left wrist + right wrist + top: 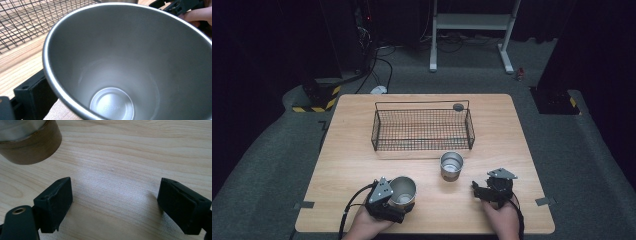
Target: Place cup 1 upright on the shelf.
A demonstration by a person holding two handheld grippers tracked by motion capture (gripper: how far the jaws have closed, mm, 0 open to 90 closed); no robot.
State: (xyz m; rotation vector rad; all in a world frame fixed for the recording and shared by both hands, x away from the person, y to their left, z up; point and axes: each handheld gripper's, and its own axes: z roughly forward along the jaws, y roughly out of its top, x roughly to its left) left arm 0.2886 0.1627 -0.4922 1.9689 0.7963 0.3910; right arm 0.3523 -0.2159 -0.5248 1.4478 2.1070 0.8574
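Wooden and pale, the table is the biggest thing, with dark grey floor all around it. On the far half of the table sits a black wire basket. A small dark round thing rests on the basket's back right corner.

Next come two shiny metal cups. One metal cup is at the near left of the table, held up by the left gripper. The cup tips a little, with its open mouth facing up and toward the basket. In the left gripper view you look right down into this cup and see its round bottom, with one black jaw beside its wall at the lower left. The jaws hold the cup tight.

The second cup stands upright on the table, just in front of the basket and a bit right of the middle. It is well apart from the held cup.

The right gripper hovers low at the near right, close to the second cup but not touching it. In the right gripper view its two black jaws are spread wide with bare wood between them, and the bottom of the second cup shows at the top left corner.
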